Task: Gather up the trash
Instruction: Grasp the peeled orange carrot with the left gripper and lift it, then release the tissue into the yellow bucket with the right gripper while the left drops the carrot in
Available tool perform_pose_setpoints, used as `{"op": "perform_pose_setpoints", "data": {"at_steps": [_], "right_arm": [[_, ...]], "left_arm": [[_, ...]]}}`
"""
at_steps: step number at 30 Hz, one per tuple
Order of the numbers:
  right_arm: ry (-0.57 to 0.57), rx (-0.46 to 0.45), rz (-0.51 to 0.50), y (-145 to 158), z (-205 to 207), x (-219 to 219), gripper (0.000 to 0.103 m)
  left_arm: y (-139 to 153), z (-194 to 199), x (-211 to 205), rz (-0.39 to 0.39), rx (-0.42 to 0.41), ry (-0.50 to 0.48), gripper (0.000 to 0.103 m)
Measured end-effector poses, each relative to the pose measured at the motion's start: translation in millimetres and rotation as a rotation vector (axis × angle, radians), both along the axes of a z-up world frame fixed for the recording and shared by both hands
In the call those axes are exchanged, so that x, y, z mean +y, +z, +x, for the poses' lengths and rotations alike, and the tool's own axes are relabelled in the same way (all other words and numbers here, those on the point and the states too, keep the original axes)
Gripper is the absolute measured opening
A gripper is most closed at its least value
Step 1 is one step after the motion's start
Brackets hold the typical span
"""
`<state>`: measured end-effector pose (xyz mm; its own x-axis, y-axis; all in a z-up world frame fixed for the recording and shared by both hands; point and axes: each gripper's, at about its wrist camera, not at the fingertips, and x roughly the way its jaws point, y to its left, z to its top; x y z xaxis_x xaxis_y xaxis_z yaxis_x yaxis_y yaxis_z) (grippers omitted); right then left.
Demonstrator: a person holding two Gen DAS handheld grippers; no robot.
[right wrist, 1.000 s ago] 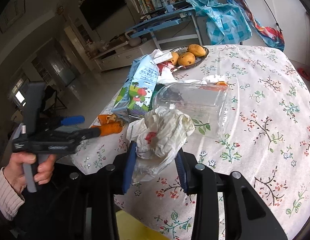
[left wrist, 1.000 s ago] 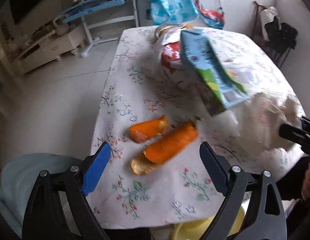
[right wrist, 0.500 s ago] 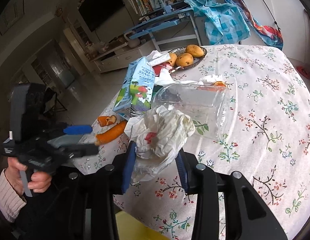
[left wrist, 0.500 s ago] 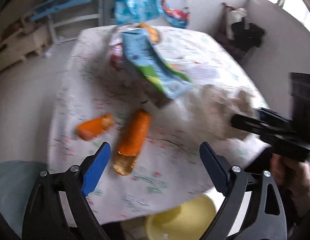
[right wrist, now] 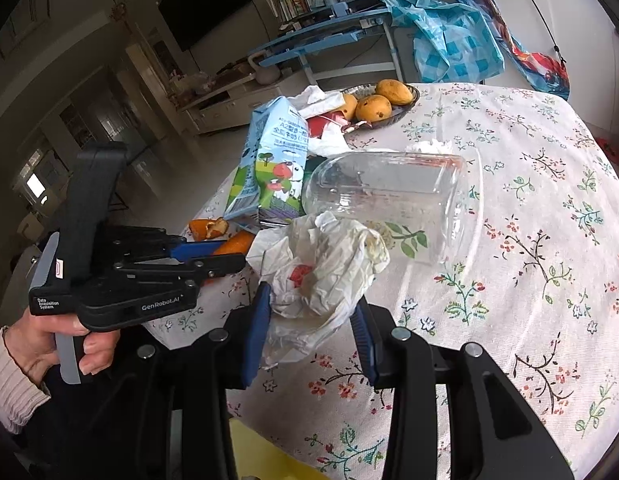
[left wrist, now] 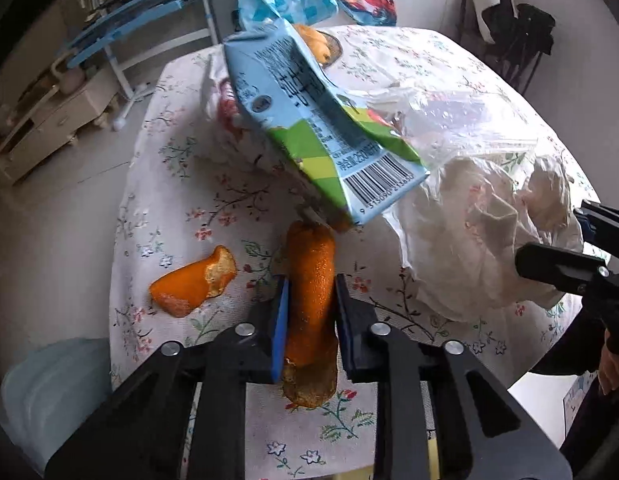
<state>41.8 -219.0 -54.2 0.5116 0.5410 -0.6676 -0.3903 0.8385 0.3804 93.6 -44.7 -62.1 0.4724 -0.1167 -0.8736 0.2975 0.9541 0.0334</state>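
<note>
Floral-clothed bench point(right wrist: 529, 208) is carrying the trash. Left gripper point(left wrist: 308, 300) is clamping a peel point(left wrist: 311, 304). Right gripper point(right wrist: 311, 320) is clamping a crumpled bag point(right wrist: 321, 268), beside a carton point(right wrist: 269, 168).

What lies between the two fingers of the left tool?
A long orange peel, seen in the left wrist view. The left tool has closed on it; a smaller peel lies apart on the tablecloth.
</note>
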Motion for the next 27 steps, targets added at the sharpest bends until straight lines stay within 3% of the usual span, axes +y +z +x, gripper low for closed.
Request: {"op": "perform_pose_setpoints", "data": {"at_steps": [9,12,16,22,24,27], "right_arm": [[0.019,-0.017,0.036,13,-24,-6,0.038],[0.025,0.019,0.091,10,-39,-12,0.038],[0.116,0.063,0.083,6,-64,-1,0.038],[0.380,0.186,-0.108,-29,-114,48,0.039],[0.455,0.242,-0.160,-43,-126,61,0.042],[0.501,0.227,-0.247,-48,-140,75,0.055]], "left_arm": [[29,-37,33,-0.162,-0.076,0.129,0.019],[30,-52,42,-0.201,-0.087,0.151,0.019],[30,-78,42,-0.228,-0.104,0.148,0.019],[24,-104,40,-0.249,-0.082,0.134,0.019],[20,-112,37,-0.259,-0.060,0.125,0.019],[13,-123,30,-0.249,-0.030,0.100,0.019]]}}
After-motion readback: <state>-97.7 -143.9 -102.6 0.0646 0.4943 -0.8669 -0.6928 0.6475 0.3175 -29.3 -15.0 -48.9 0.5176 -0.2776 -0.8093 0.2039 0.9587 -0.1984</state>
